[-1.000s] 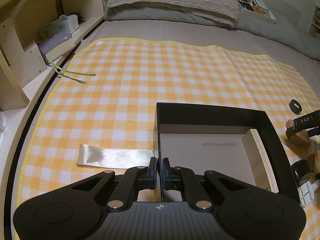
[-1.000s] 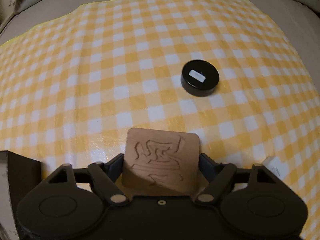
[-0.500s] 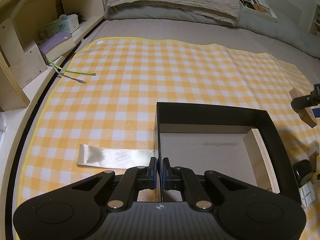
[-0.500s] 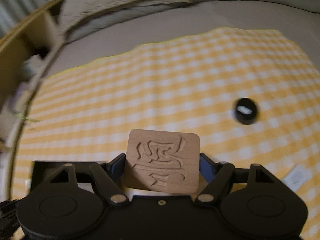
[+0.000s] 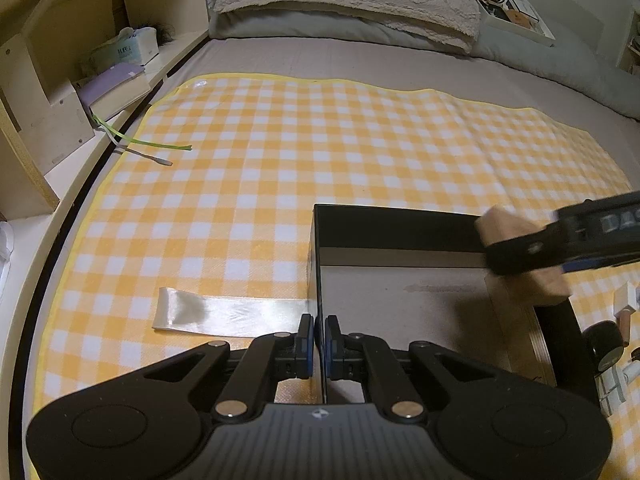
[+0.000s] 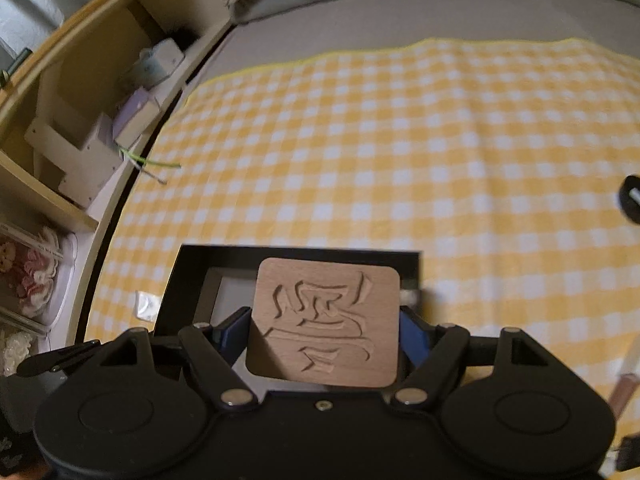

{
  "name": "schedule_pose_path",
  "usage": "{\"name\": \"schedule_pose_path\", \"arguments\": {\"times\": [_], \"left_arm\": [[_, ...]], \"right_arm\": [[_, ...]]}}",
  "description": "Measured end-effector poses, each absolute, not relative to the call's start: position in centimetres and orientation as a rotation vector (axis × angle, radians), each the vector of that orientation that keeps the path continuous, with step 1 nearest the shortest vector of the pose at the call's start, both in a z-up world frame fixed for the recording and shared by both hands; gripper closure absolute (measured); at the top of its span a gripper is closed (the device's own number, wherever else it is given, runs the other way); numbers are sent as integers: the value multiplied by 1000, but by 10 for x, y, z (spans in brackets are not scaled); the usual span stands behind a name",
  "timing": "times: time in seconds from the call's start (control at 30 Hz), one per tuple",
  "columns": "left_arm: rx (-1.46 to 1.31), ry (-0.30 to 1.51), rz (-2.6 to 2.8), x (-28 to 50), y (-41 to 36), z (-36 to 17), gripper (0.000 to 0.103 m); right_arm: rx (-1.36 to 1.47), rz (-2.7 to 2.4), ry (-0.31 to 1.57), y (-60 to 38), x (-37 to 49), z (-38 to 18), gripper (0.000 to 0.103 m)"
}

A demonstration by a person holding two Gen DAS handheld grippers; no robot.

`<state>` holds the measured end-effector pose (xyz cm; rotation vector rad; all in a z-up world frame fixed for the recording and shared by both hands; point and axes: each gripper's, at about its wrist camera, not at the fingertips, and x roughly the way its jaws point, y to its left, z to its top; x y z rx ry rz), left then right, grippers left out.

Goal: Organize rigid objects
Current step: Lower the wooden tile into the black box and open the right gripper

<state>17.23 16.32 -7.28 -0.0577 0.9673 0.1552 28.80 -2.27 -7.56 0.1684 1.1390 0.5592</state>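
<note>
In the left wrist view, the left gripper (image 5: 319, 346) has its fingers pinching the near left wall of the black box (image 5: 384, 222), while the right gripper (image 5: 532, 254), lettered "DAS", carries a wooden block (image 5: 502, 222) over the box. In the right wrist view, the right gripper (image 6: 326, 336) has its fingers pinching the wooden block (image 6: 324, 326), its face carved with a character, above the black box (image 6: 192, 276) on the checkered cloth (image 6: 380, 152).

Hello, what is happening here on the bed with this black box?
A person works with two handheld grippers. The left gripper is shut on the left wall of the open black box, which sits on the yellow checked cloth. The right gripper holds a carved wooden block in the air over the box, not yet set down. A thin wooden board leans inside against the box's right wall.
</note>
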Motion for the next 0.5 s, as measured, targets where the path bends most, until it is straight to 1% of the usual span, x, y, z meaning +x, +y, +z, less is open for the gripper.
{"name": "schedule_pose_path", "arguments": {"times": [0.2,0.5], "left_arm": [[-62,966,152,172,164,-72,96],[-72,975,141,170,165,-74,94]], "right_arm": [[176,577,1176,1,293,-92,26],[97,479,1183,20,302,-104,25]]}}
